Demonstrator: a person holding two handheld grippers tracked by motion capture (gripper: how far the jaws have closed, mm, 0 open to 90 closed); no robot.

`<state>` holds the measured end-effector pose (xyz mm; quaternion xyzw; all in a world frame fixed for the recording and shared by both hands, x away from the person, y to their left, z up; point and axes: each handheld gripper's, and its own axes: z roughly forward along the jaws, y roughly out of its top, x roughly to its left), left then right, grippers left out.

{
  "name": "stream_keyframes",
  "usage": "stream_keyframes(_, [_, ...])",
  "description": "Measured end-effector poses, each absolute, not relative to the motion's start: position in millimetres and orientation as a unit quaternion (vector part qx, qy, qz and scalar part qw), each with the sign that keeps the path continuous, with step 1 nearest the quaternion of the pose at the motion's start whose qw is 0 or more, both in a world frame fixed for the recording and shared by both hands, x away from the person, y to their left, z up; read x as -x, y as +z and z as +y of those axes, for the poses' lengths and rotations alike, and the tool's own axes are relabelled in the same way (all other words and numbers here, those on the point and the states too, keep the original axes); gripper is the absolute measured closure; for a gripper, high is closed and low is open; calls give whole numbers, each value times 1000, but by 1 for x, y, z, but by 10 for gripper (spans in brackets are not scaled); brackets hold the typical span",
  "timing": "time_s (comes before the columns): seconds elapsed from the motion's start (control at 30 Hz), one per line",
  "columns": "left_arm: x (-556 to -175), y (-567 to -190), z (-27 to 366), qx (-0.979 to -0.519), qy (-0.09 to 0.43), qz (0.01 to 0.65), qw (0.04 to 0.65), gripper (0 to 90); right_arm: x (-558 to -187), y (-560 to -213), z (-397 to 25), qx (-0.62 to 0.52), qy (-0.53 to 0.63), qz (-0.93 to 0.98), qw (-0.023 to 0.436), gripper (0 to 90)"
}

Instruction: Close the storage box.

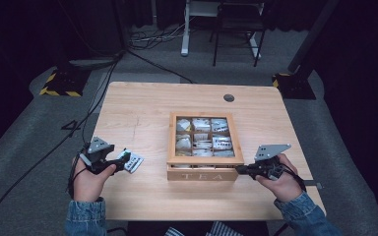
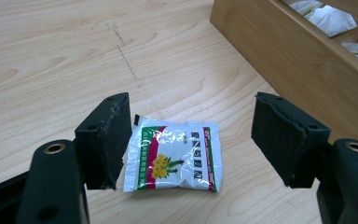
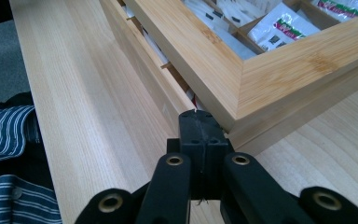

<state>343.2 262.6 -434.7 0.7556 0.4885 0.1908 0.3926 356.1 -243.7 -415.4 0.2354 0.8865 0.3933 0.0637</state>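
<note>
A wooden tea box marked TEA stands mid-table, its glazed lid frame over compartments of tea sachets. My right gripper is shut, its tip at the front right corner of the box, in the gap under the lid frame, which sits slightly raised off the box wall. My left gripper is open, its fingers either side of a white, green and red sachet lying flat on the table. That sachet is left of the box.
The light wooden table has a round cable hole at the back. The box's side wall stands close to the right of my left gripper. A striped garment shows below the table's near edge.
</note>
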Motion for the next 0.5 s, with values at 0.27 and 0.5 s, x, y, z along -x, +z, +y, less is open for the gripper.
stream_keyframes(0.27, [-338, -436, 267, -754, 191, 495, 387, 295, -359, -421, -243, -237, 380, 893, 47, 900])
stream_keyframes(0.5, [-335, -438, 271, -751, 191, 501, 386, 295, -360, -425, -242, -240, 370, 897, 38, 900])
